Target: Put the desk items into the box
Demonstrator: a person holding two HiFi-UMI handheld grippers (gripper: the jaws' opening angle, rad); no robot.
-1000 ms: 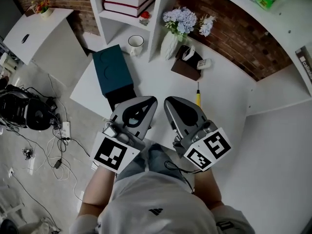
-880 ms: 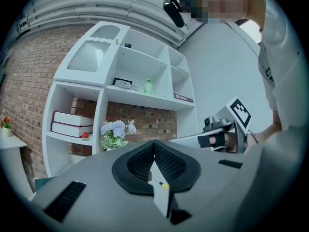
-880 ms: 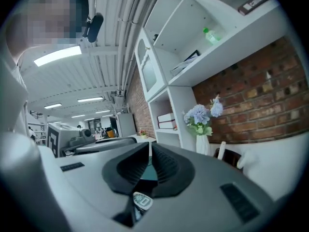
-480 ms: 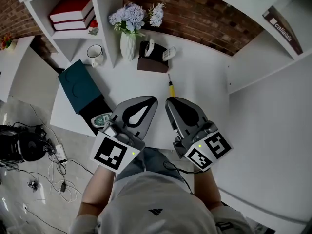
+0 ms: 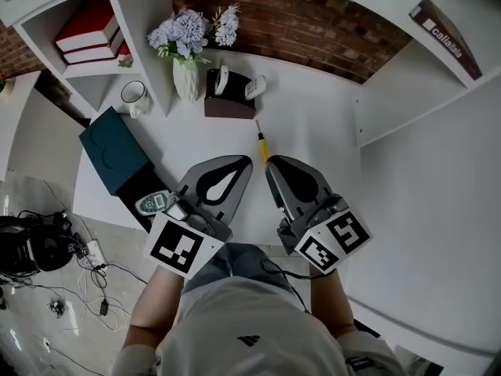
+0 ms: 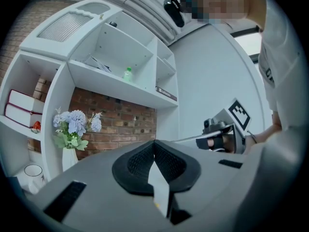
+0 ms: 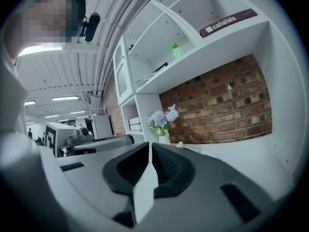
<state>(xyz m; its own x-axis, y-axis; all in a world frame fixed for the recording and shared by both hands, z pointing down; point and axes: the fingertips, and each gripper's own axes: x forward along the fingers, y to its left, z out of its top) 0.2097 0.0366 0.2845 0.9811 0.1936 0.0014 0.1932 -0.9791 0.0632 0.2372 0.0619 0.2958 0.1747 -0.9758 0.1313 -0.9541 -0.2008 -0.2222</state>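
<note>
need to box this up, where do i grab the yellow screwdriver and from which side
Grip the screwdriver by its yellow handle, the thickest part, probably from above with jaws across its width. It lies flat on the white desk, shaft pointing toward the brown holder, and nothing crowds its sides.

Box: black box (image 5: 139,195) at the near-left edge of the desk (image 5: 313,124) — a dark teal lid (image 5: 113,149) lies askew over its far part, its near end uncovered.
Round gadget (image 5: 153,203): pale-faced, lying flat in the uncovered end.
Screwdriver (image 5: 262,142): yellow handle, dark shaft pointing far, flat at mid-desk, near the holder but apart.
Brown holder (image 5: 227,105): far centre, two white gadgets (image 5: 221,79) in it.
Mug (image 5: 135,96): white, upright — just beyond the lid.
</note>
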